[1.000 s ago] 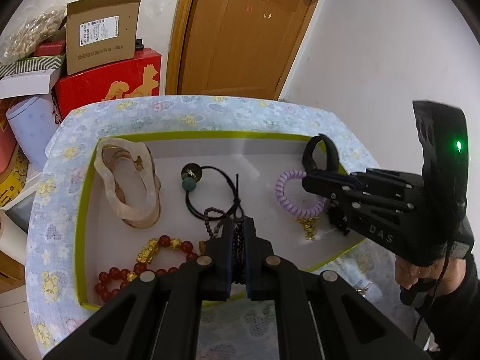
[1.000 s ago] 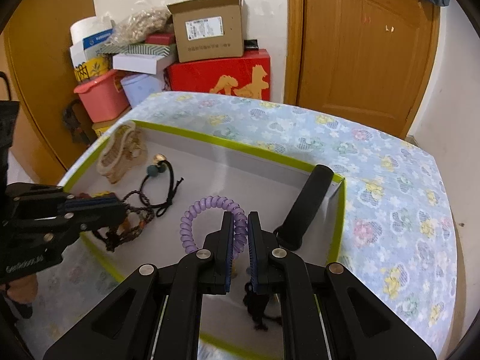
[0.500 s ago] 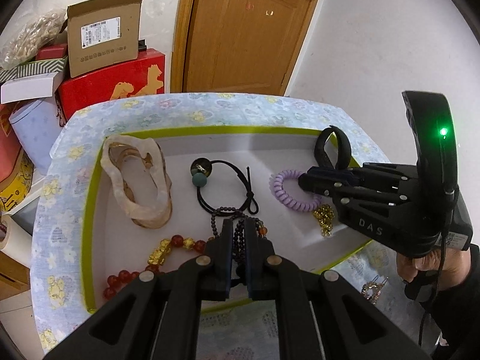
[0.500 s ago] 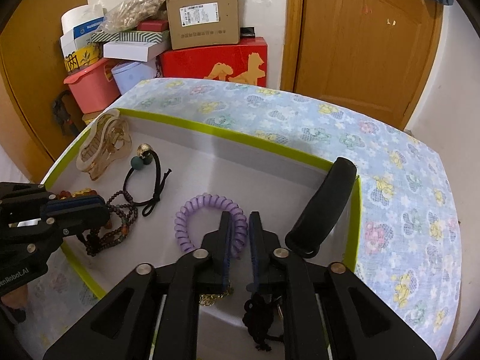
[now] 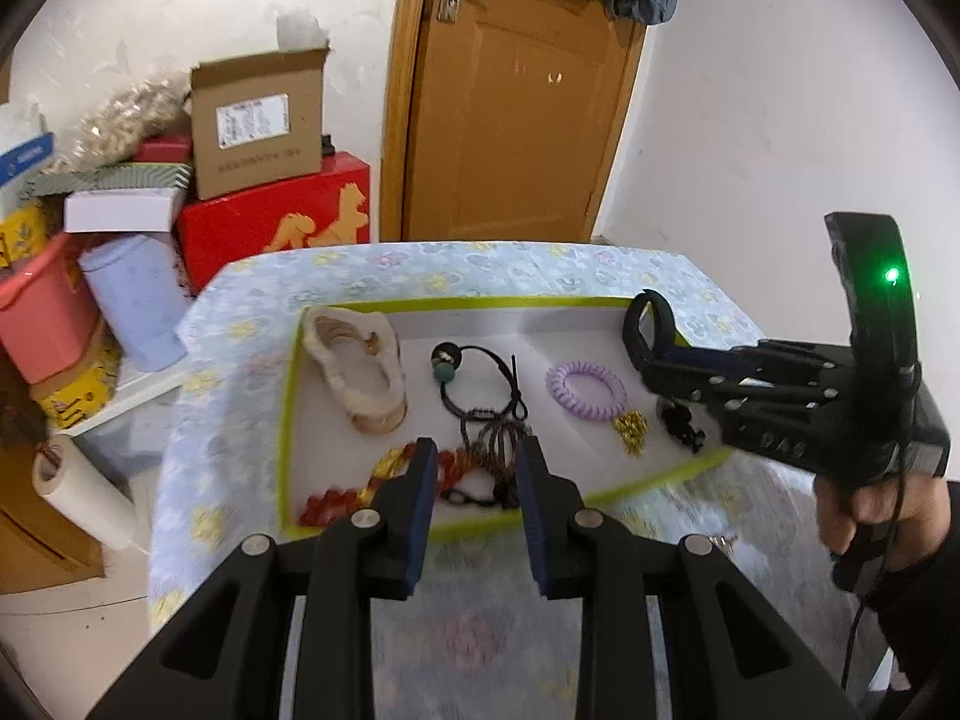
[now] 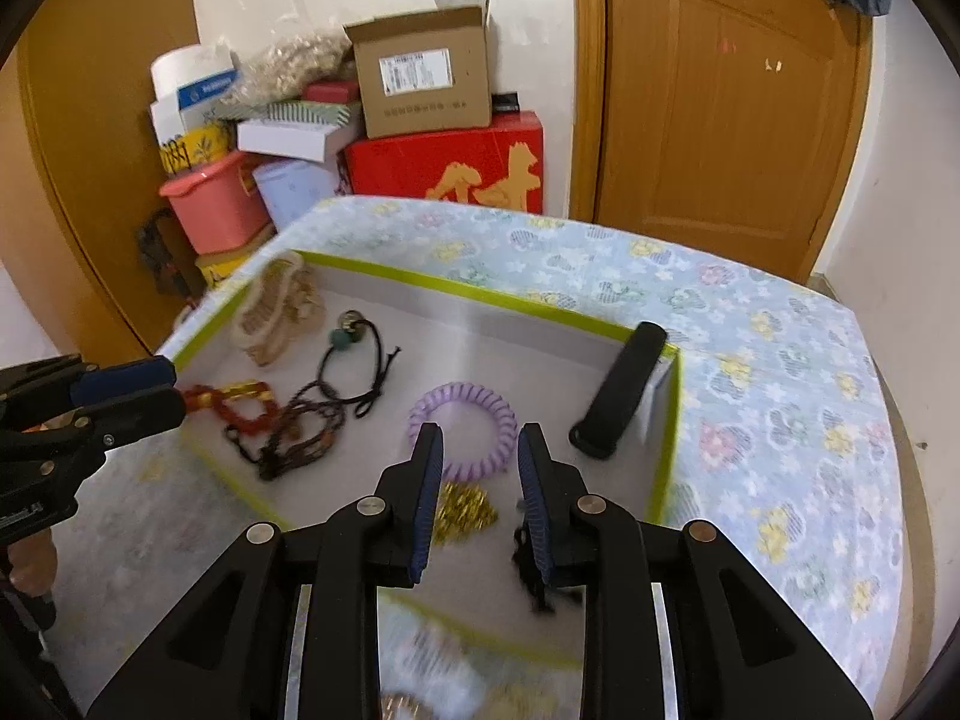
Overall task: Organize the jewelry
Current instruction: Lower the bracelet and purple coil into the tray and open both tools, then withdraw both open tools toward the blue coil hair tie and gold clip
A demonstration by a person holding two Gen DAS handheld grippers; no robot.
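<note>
A white tray with a green rim (image 5: pixel 288 396) (image 6: pixel 420 282) sits on the flowered table. In it lie a beige hair claw (image 5: pixel 360 366) (image 6: pixel 270 312), a black hair tie with beads (image 5: pixel 474 372) (image 6: pixel 354 354), a red and gold bead bracelet (image 5: pixel 360 486) (image 6: pixel 234 402), a dark beaded bracelet (image 5: pixel 492 450) (image 6: pixel 300 432), a purple coil tie (image 5: pixel 585 390) (image 6: pixel 462 426), a gold piece (image 5: pixel 630 429) (image 6: pixel 465 510), a small black piece (image 5: pixel 681 429) (image 6: pixel 531 570) and a black band (image 5: pixel 651 324) (image 6: pixel 624 396). My left gripper (image 5: pixel 474 510) (image 6: pixel 150 390) is open and empty above the tray's near edge. My right gripper (image 6: pixel 480 498) (image 5: pixel 660 360) is open and empty over the gold piece.
Boxes, a red carton (image 5: pixel 276 222) (image 6: pixel 450 162), a pink bin (image 6: pixel 210 204) and a lilac tub (image 5: pixel 135 300) are stacked beyond the table's far left. A wooden door (image 5: pixel 510 96) stands behind. More small jewelry lies blurred on the cloth in front of the tray (image 6: pixel 408 702).
Both grippers have opened and drawn back and up from the tray. The dark beaded bracelet, held by the left gripper before, now lies in the tray; the small black piece has left the right gripper.
</note>
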